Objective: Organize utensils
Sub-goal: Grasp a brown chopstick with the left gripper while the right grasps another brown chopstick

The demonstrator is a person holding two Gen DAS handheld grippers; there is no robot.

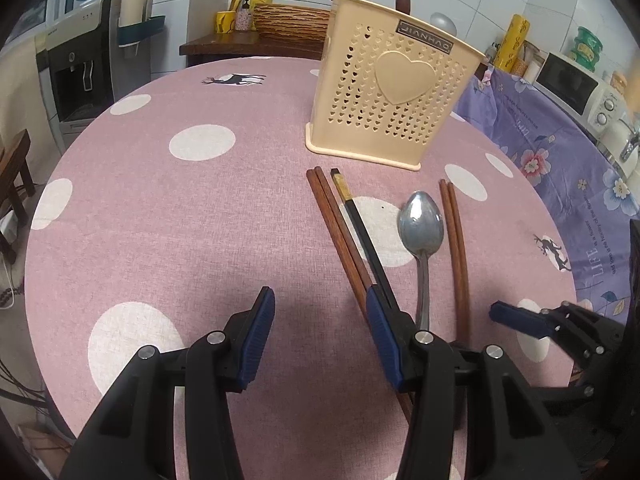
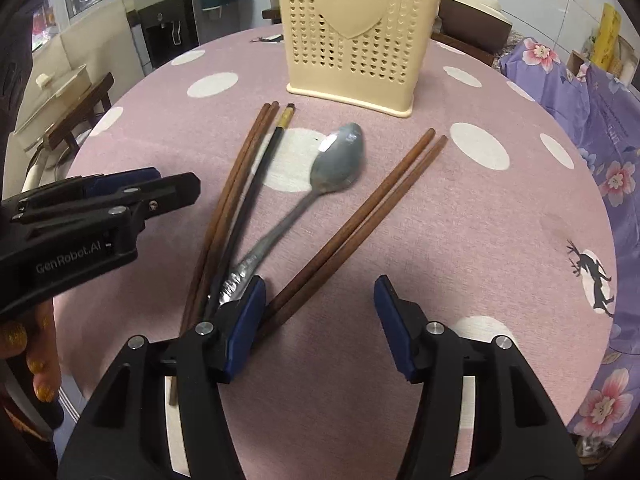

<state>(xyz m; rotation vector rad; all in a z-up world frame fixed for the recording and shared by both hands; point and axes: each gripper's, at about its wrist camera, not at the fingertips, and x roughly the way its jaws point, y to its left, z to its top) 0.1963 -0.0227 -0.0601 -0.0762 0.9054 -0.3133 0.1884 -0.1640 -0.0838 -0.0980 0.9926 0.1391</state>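
Both tools hover low over the near edge of the round table under its pink cloth with white dots (image 1: 168, 208), and nothing has been picked up.

The left gripper (image 1: 320, 336) stands with its blue-padded jaws wide apart and empty, to the left of the utensils. Its right finger lies over the near ends of the leftmost sticks.

Utensils, left to right:
- A pair of long reddish-brown wooden chopsticks (image 2: 236, 184), lying side by side and touching. Judged light, stiff and thin; likely to roll or split apart if pinched singly, so best taken together across the middle.
- A single black chopstick with a gold band near its far end (image 2: 264, 160), close against the brown pair. Its glossy finish looks slippery.
- A dull silver metal spoon (image 2: 340, 160), bowl pointing away, handle running back to the near left. Judged the heaviest item, rigid and smooth; the flat handle is the sound place to grip, not the rounded bowl.
- A second pair of reddish-brown wooden chopsticks (image 2: 360, 216), angled to the far right, same handling.

The right gripper (image 2: 320, 320) is likewise spread and empty, its left finger over the near ends of the spoon handle and the second pair.

The cream plastic utensil holder with heart-shaped holes (image 1: 384, 100) stands upright just beyond the utensils, some handles already showing above its rim.
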